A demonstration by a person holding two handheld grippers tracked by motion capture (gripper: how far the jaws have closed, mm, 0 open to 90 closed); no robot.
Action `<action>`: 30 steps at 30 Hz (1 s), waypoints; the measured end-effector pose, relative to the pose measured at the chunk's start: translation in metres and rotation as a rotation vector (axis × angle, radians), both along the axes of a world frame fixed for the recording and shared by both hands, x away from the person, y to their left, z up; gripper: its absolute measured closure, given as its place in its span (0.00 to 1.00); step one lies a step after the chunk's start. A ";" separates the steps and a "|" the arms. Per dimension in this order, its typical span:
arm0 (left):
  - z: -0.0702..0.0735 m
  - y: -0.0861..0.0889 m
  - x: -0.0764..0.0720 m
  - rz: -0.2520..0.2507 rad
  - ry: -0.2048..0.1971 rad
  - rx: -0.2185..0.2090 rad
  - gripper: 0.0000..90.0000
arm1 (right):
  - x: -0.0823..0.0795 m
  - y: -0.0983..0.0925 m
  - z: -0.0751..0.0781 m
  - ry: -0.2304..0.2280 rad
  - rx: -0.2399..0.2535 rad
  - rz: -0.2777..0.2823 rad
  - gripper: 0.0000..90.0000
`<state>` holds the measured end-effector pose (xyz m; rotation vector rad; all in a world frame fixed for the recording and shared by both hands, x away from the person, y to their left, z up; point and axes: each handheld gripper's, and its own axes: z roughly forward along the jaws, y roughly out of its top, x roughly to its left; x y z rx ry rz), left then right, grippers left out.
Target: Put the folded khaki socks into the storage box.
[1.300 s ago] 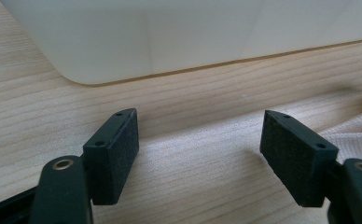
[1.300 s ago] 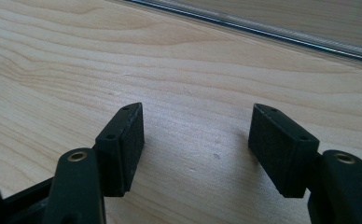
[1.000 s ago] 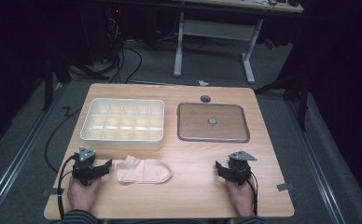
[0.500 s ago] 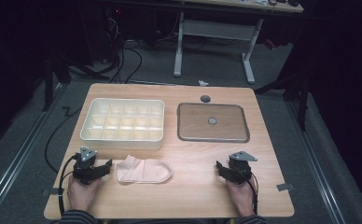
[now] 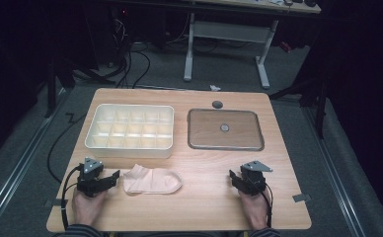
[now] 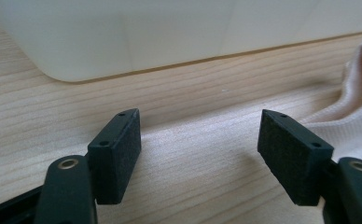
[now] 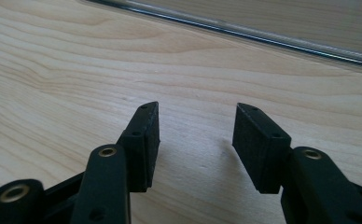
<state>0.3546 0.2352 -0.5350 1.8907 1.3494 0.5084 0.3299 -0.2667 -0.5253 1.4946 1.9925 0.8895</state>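
Resting on woodgrain | soft ribbed sock [image 5: 152,180] | both tongs released, right [image 5: 240,179] narrowing.

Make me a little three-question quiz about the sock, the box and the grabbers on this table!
1. True or false: the sock lies inside the divided box.
2. Which gripper is nearer the sock: A) left gripper B) right gripper?
3. What lies on the table beside the box, on its right in the high view?

Key
1. False: it lies flat on the table, in front of the box.
2. A.
3. The clear lid. Neither gripper holds anything; the right jaws have just been closing on nothing.
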 end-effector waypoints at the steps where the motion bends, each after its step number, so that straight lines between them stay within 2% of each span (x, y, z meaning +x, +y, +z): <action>1: 0.001 0.001 -0.001 0.001 0.000 -0.017 0.34 | -0.001 0.001 0.000 -0.001 0.007 0.004 0.58; 7: 0.006 -0.001 -0.009 -0.026 -0.018 -0.045 0.34 | -0.006 0.007 0.005 -0.016 0.029 0.033 0.60; 10: 0.007 -0.003 -0.011 -0.040 -0.013 -0.054 0.34 | -0.008 0.011 0.007 -0.018 0.050 0.048 0.61; 21: 0.010 -0.016 -0.020 -0.079 -0.011 -0.073 0.33 | -0.012 0.033 0.010 -0.021 0.079 0.120 0.63; 23: 0.012 -0.020 -0.021 -0.086 -0.015 -0.058 0.33 | -0.013 0.037 0.010 -0.024 0.074 0.128 0.63; 25: 0.015 -0.026 -0.024 -0.094 -0.028 -0.014 0.33 | -0.014 0.041 0.010 -0.025 0.076 0.139 0.63; 27: 0.017 -0.029 -0.025 -0.106 -0.041 -0.021 0.34 | -0.016 0.044 0.010 -0.020 0.076 0.152 0.63; 30: 0.018 -0.032 -0.025 -0.118 -0.036 -0.035 0.34 | -0.017 0.050 0.009 -0.016 0.076 0.171 0.62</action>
